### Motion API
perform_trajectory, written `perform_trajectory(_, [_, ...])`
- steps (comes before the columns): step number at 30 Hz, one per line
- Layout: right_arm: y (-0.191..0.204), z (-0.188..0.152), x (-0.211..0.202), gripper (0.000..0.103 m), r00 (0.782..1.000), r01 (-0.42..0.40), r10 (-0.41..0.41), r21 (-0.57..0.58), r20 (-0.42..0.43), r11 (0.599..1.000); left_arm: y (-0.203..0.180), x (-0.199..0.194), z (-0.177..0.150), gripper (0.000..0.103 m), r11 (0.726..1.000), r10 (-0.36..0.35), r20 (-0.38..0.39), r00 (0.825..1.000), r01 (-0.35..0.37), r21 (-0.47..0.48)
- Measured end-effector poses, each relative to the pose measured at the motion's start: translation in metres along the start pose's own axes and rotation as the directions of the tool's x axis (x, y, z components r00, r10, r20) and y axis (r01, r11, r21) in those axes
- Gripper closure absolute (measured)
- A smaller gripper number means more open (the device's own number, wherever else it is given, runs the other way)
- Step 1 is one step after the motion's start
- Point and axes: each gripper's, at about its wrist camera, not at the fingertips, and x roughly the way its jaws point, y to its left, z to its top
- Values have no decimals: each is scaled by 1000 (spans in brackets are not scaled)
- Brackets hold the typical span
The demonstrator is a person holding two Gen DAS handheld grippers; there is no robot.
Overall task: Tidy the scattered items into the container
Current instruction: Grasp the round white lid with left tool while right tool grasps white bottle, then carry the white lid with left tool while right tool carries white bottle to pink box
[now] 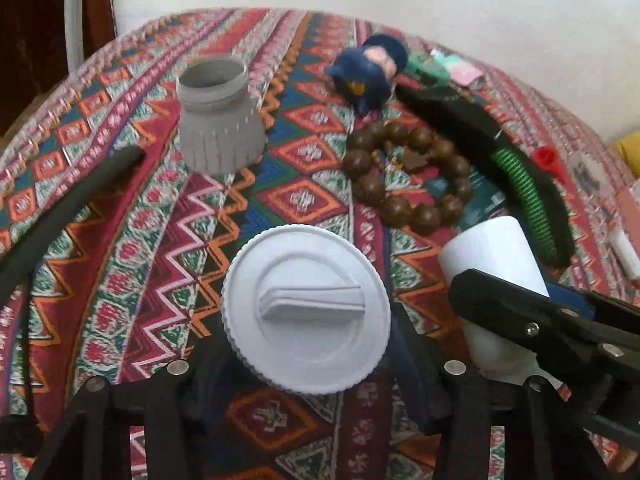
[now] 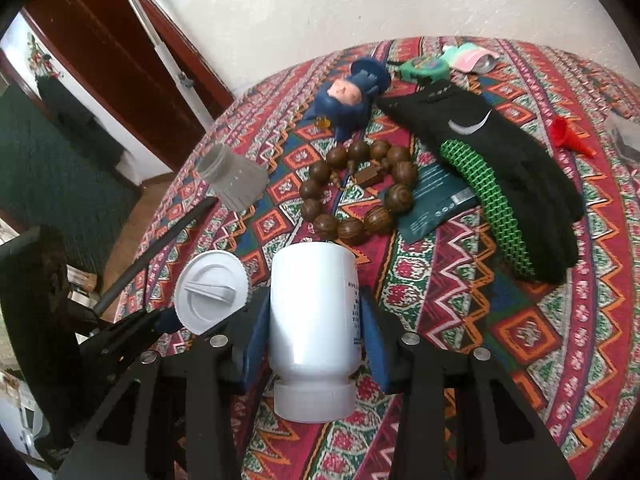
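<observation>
My left gripper (image 1: 308,332) is shut on a white screw lid (image 1: 306,312), which also shows in the right wrist view (image 2: 212,292). My right gripper (image 2: 314,340) is shut on a white bottle (image 2: 314,320), held with its open neck toward the camera; the bottle also shows in the left wrist view (image 1: 496,276). On the patterned cloth lie a wooden bead bracelet (image 2: 360,192), a blue doll (image 2: 352,96), a black glove (image 2: 500,160) with a green mesh piece (image 2: 488,196), a red funnel (image 2: 568,136) and a grey jar (image 2: 234,176).
A green tape measure (image 2: 424,68) and a pink-green packet (image 2: 472,56) lie at the far edge by the wall. A dark green sachet (image 2: 436,200) lies under the beads. A black rod (image 2: 160,248) lies at the left table edge. A door stands beyond.
</observation>
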Motion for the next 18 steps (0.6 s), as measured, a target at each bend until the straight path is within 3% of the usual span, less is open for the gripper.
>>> perform_trajectory(10, [16, -12, -79, 58, 996, 31, -26, -56, 81, 998, -36, -57, -6, 45, 998, -56, 87, 995, 52, 48])
perform_trajectory(18, [34, -40, -163, 58, 982, 41, -18, -117, 187, 992, -74, -133, -23, 45, 989, -113, 204, 972, 90, 120])
